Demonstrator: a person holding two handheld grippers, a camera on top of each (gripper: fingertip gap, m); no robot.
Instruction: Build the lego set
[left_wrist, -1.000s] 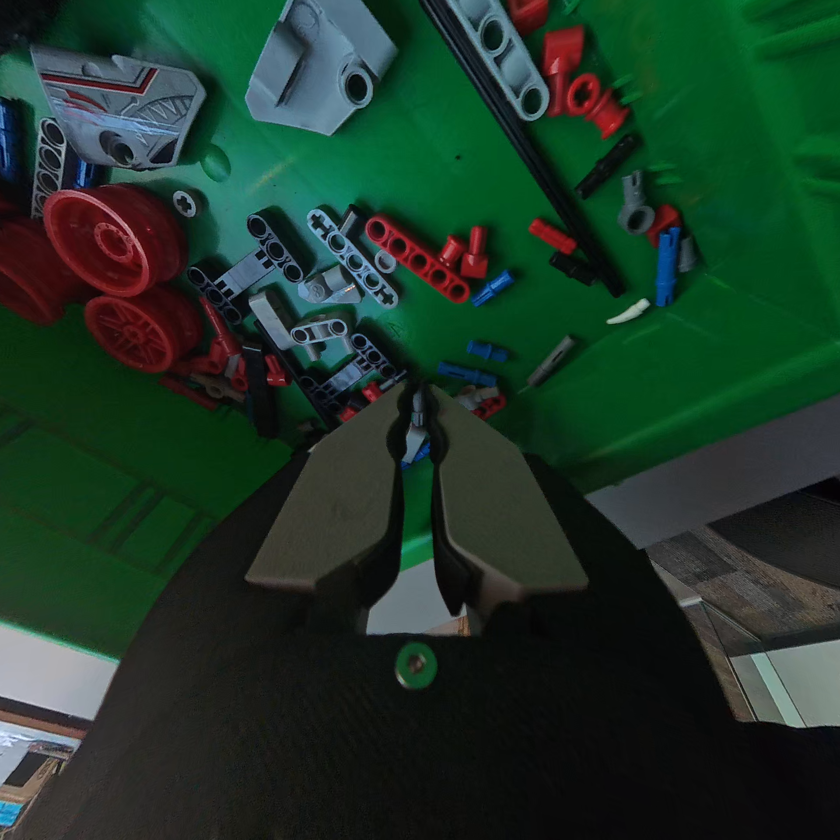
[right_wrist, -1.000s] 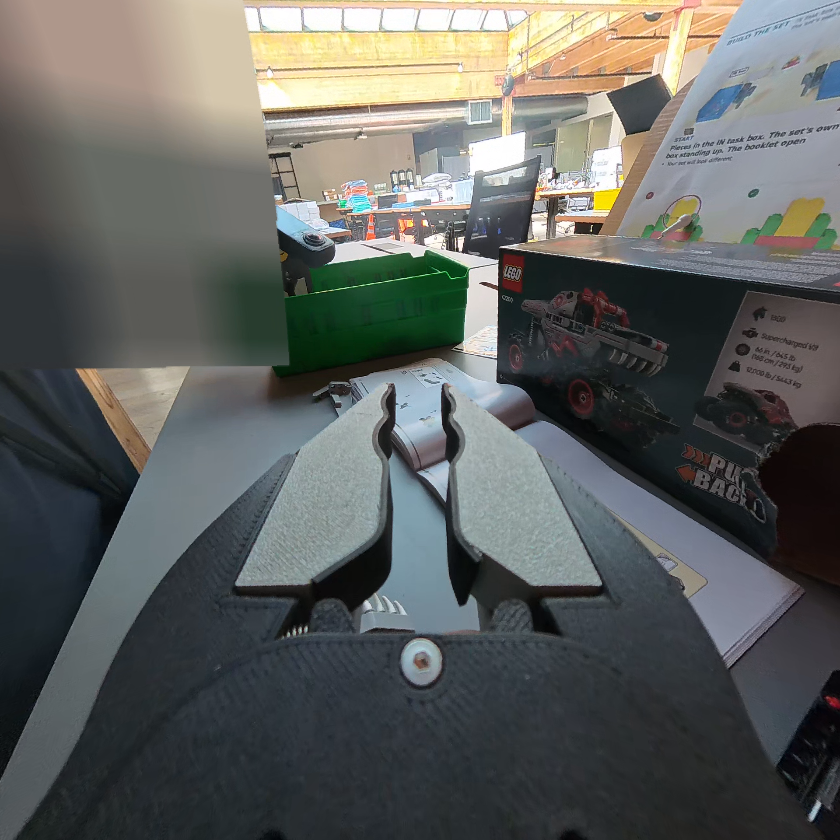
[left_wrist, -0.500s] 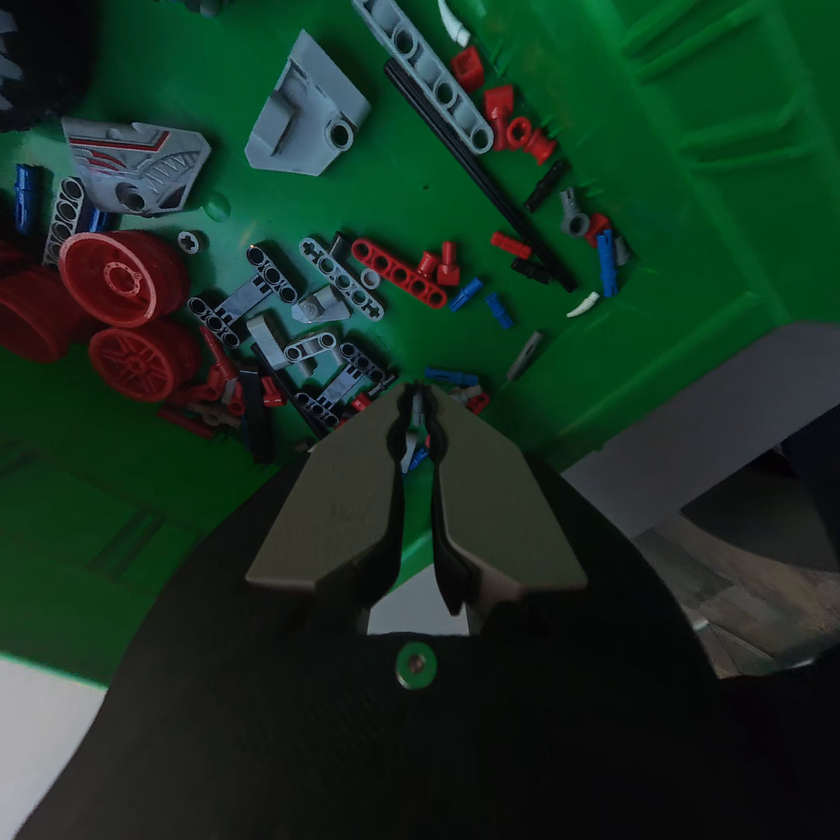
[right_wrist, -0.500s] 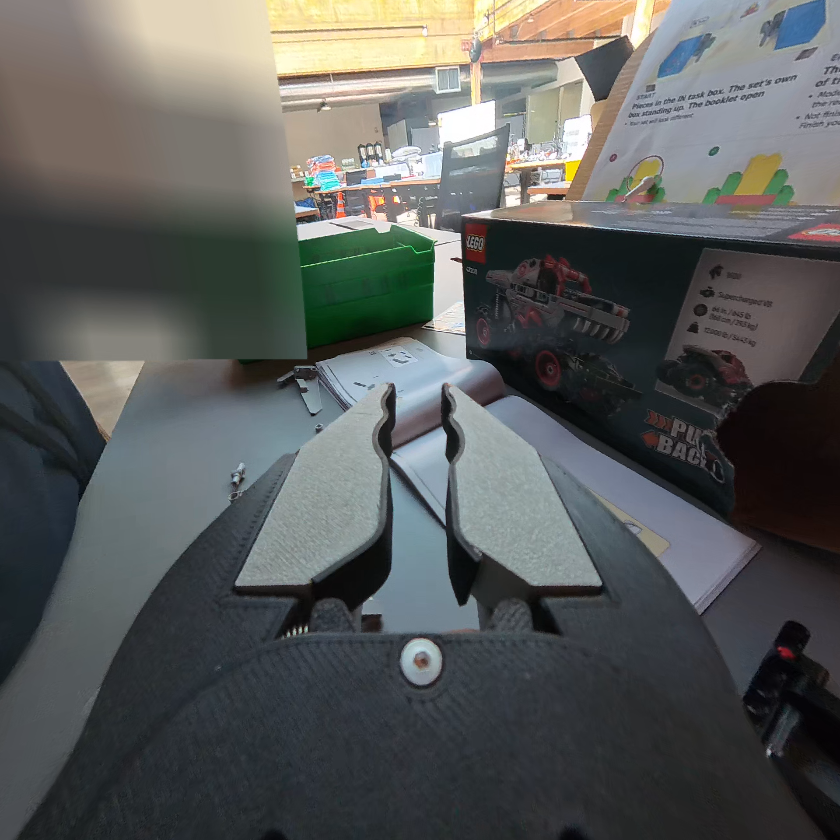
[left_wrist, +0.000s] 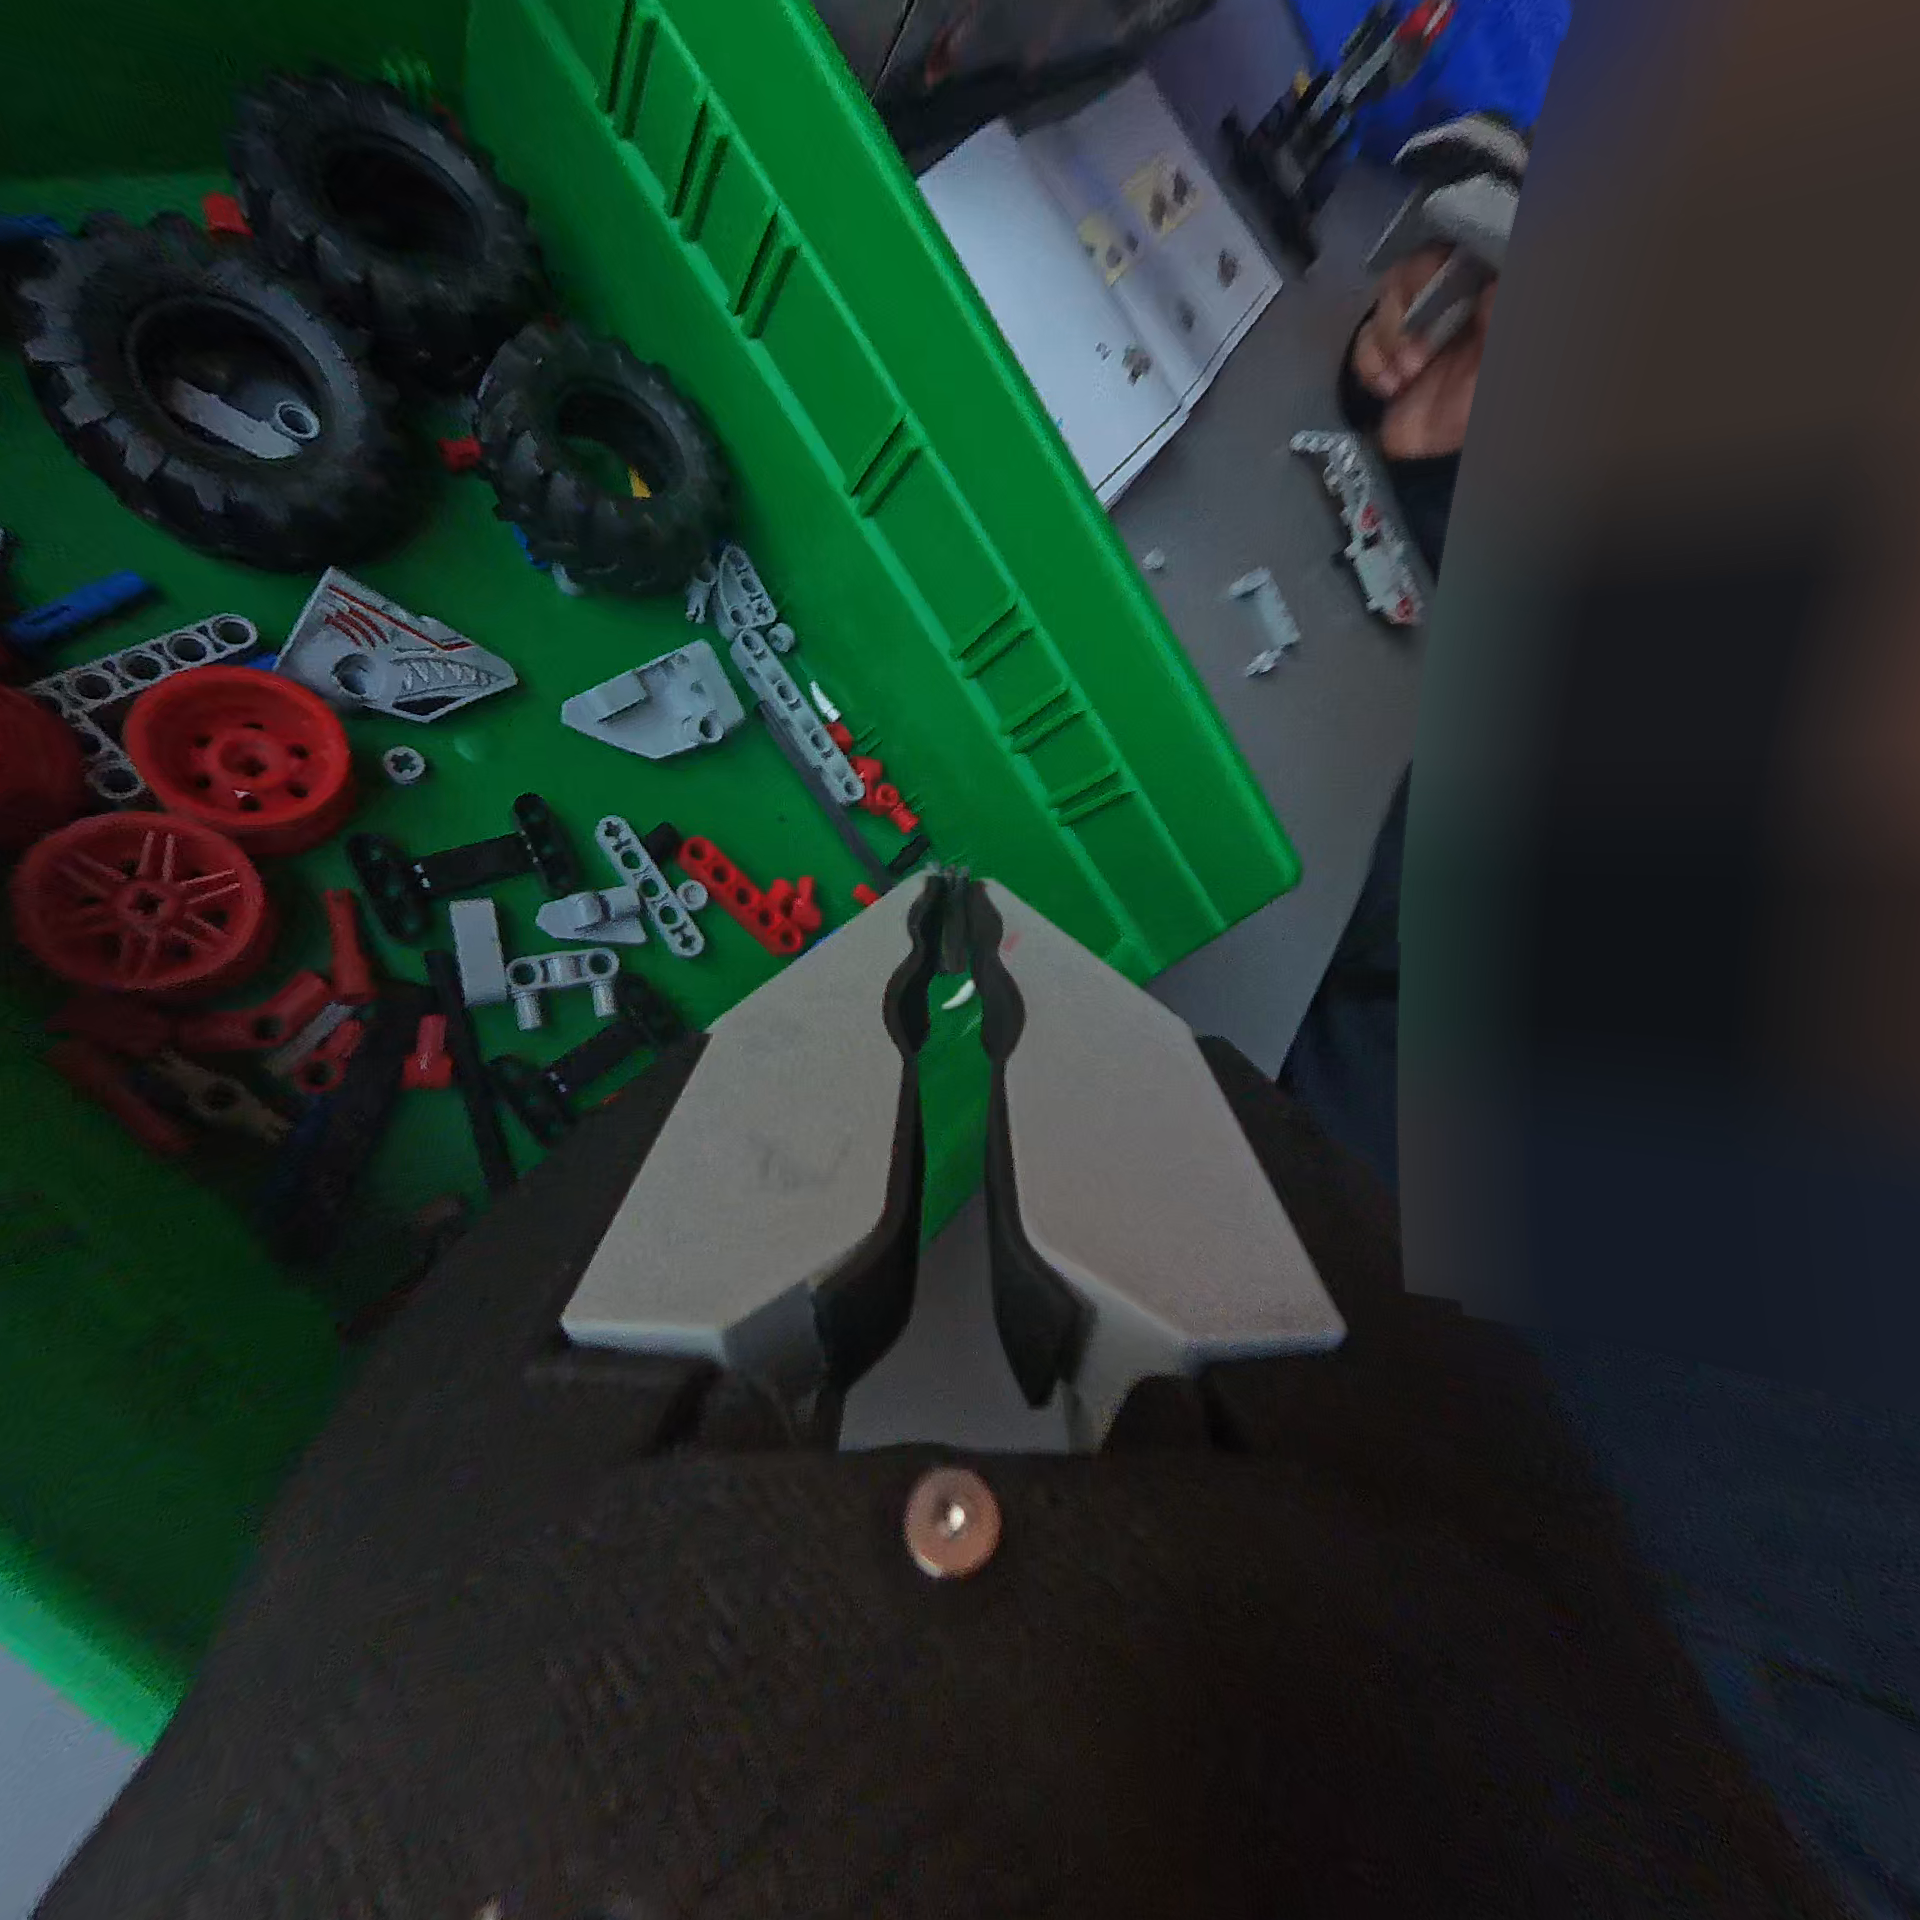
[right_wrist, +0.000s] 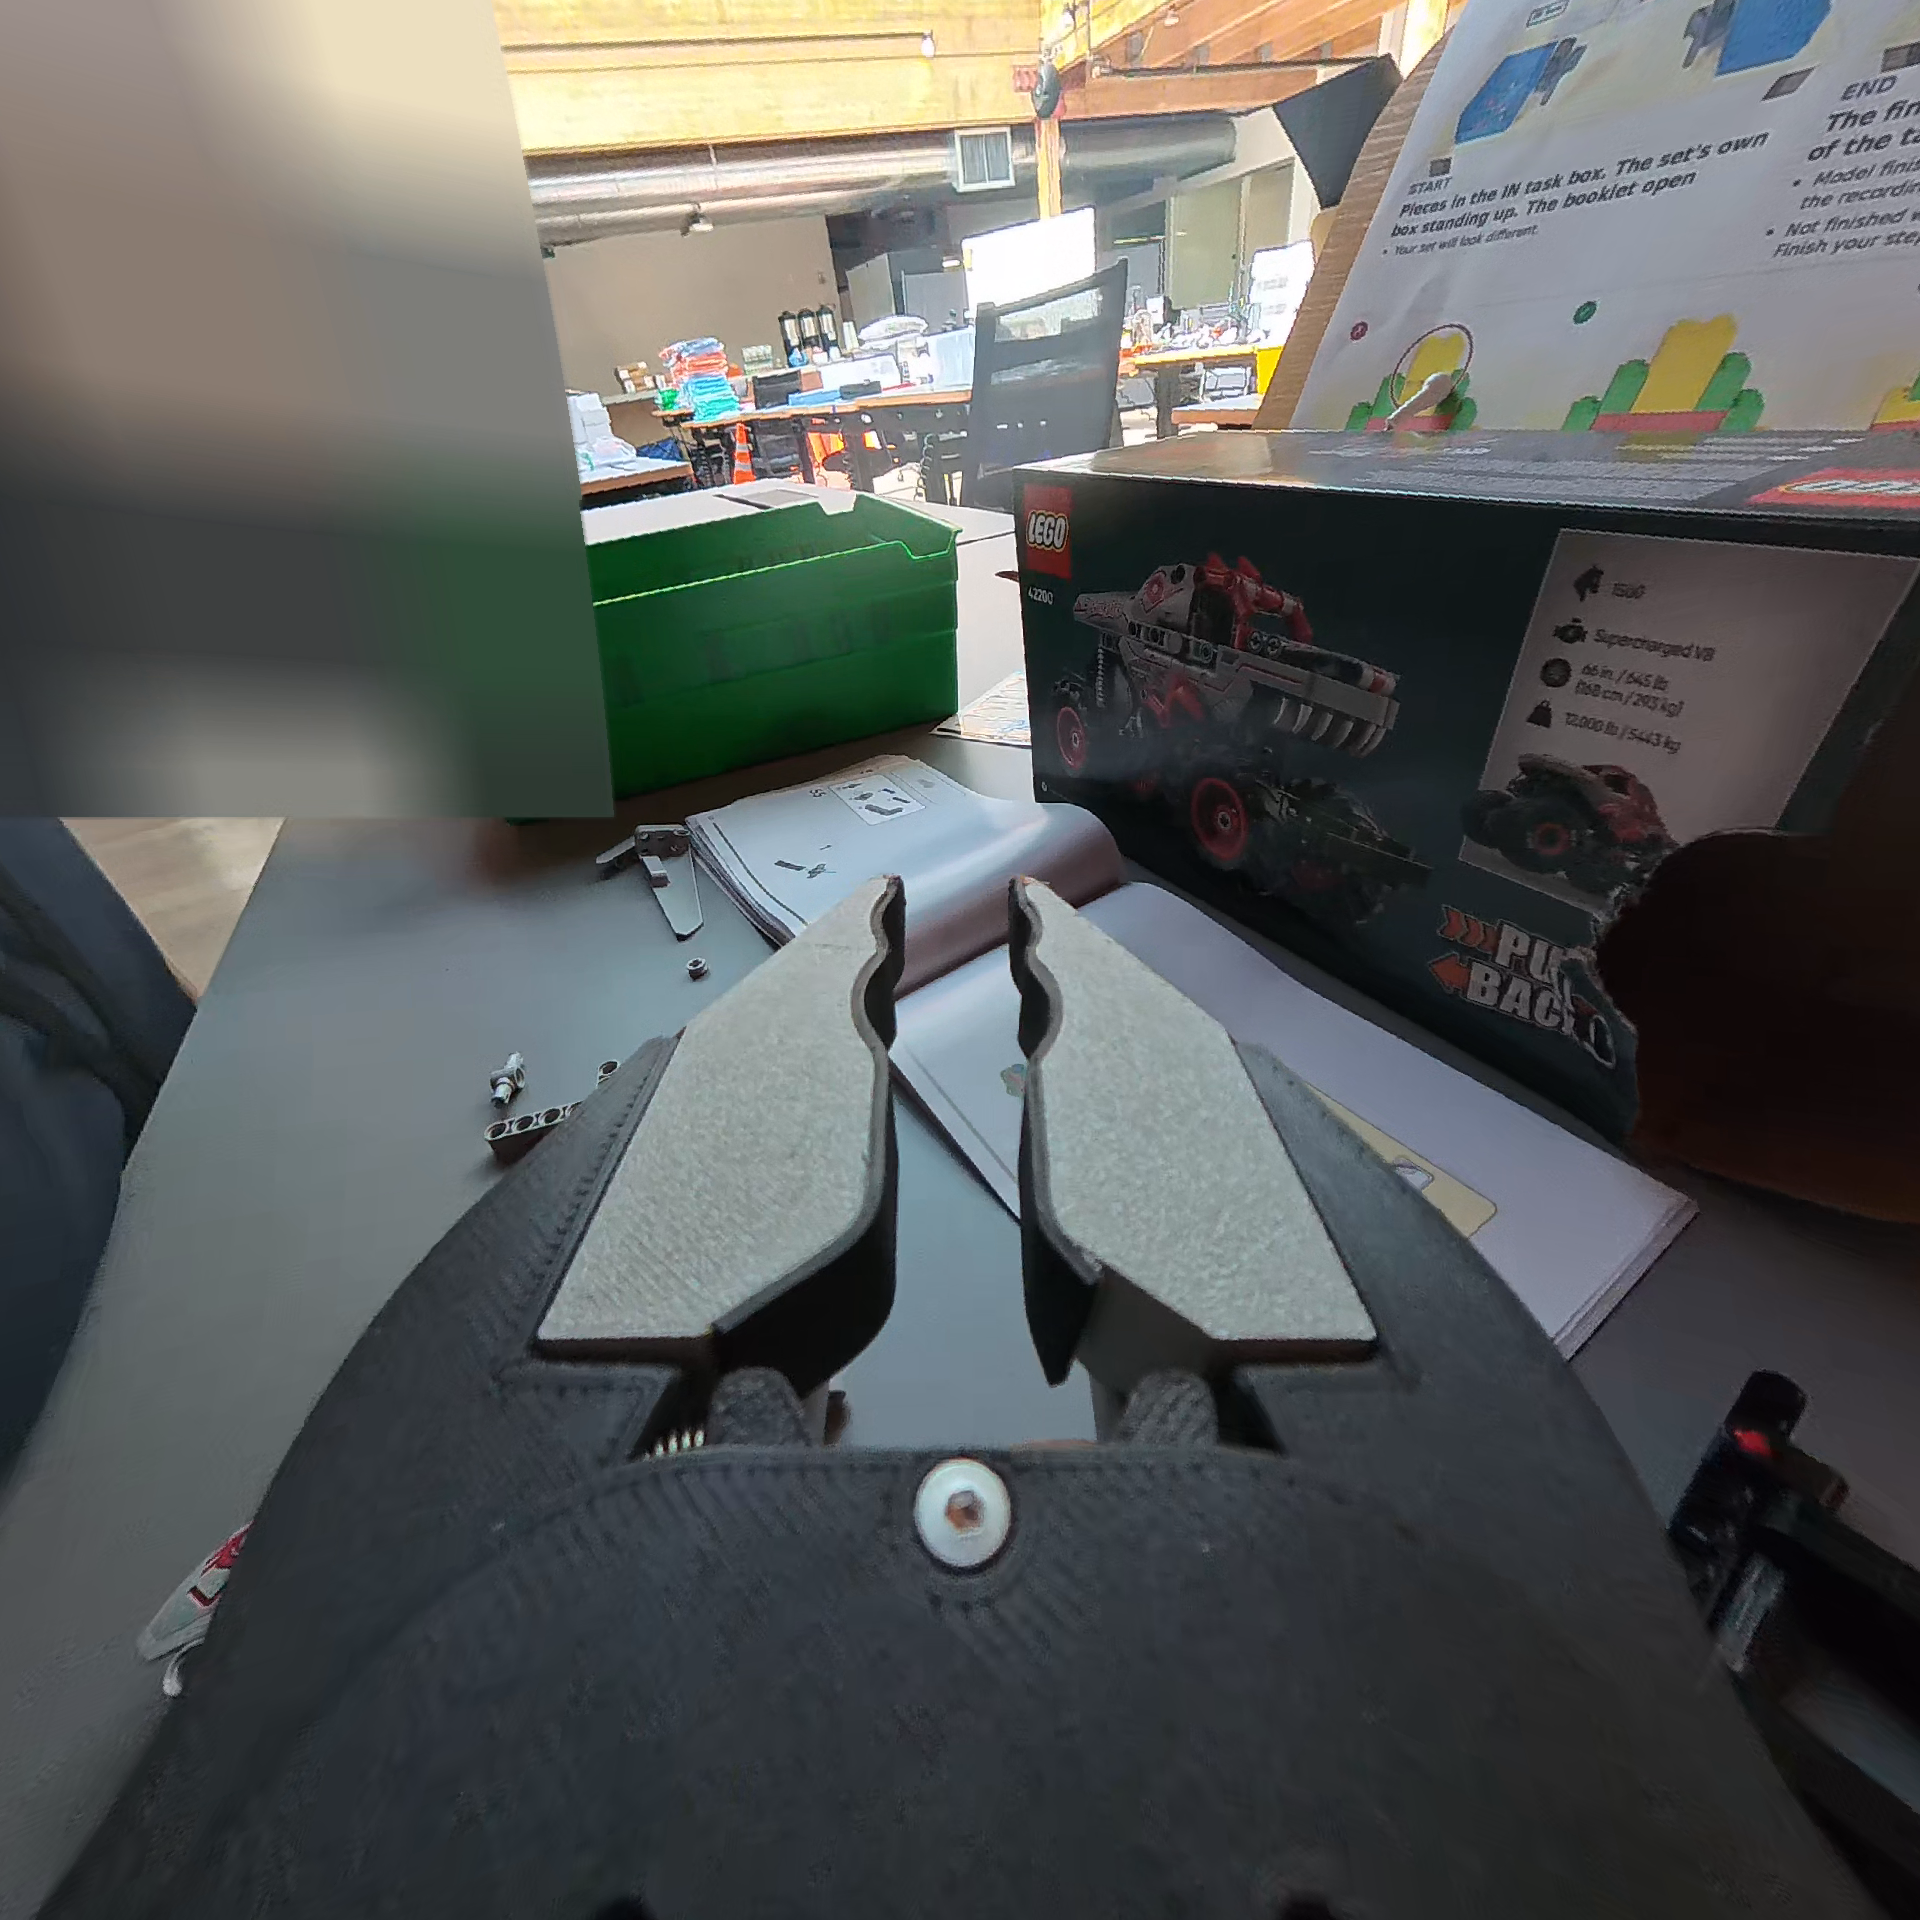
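From my left wrist camera I count three black tyres (left_wrist: 208, 384) in the green bin (left_wrist: 935, 499), up at ten to eleven o'clock. Red wheels: two whole ones (left_wrist: 244, 758), plus a sliver of a third cut off by the edge at nine o'clock. Two grey panels (left_wrist: 660, 707) lie near the middle, one of them printed. One open booklet (left_wrist: 1122, 270) shows at one o'clock.

From my right wrist camera I count one green bin (right_wrist: 774, 644) at twelve o'clock, one set box (right_wrist: 1455, 748) at two o'clock, one open booklet (right_wrist: 1226, 1101), and about four small loose grey pieces (right_wrist: 665, 868) on the table (right_wrist: 395, 987) at ten o'clock.
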